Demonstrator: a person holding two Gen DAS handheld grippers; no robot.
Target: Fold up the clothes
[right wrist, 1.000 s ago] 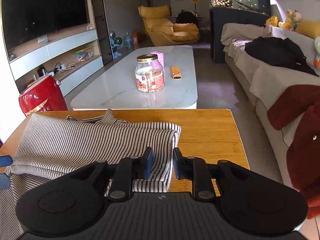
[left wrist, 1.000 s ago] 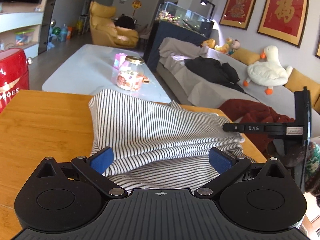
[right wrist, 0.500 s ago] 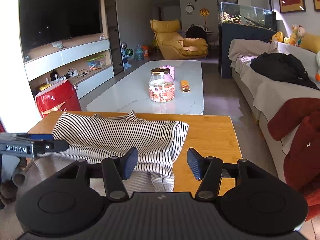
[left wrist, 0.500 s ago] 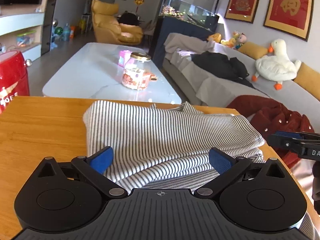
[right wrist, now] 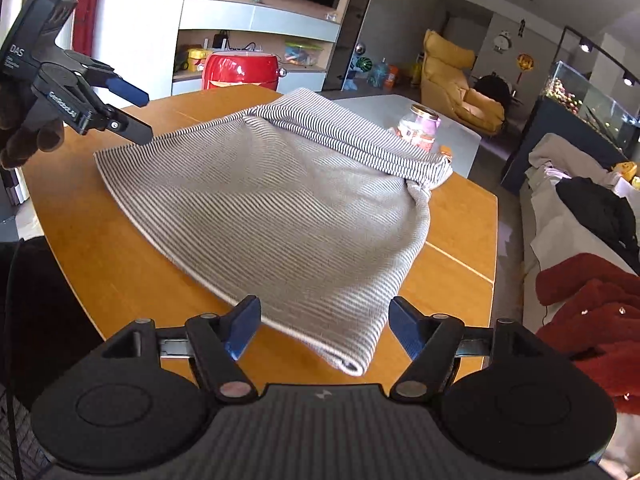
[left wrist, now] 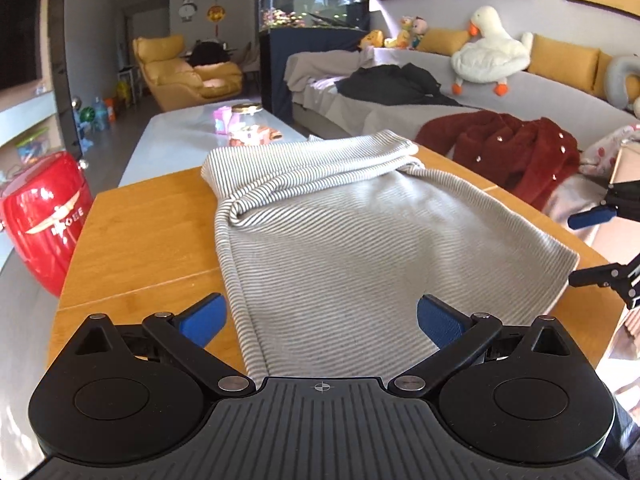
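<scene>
Two wide-spread blue pads frame the left wrist view: left gripper [left wrist: 322, 316] open and empty, as half a second ago, but now pulled back over the near end of the striped garment [left wrist: 340, 240]. Lies unfolded now on the wooden table [left wrist: 152, 232], long axis running away from the camera, bunched folded band at the far end, near hem under the pads. Bare wood free along the left side; right hem close to the table's right edge. Right gripper [left wrist: 588, 248] off that edge, fingers apart, holding nothing. Red appliance [left wrist: 44, 220] beside the table at left.

From the right wrist view: right gripper [right wrist: 324, 328] open wider than half a second ago, empty, above a near corner of the striped garment [right wrist: 280, 216], no longer a folded stack. Long axis slanting toward the upper right, rolled band far. Clear wood at left and near the right edge. Left gripper [right wrist: 130, 112] at upper left, parted, just over the cloth's far left corner.
</scene>
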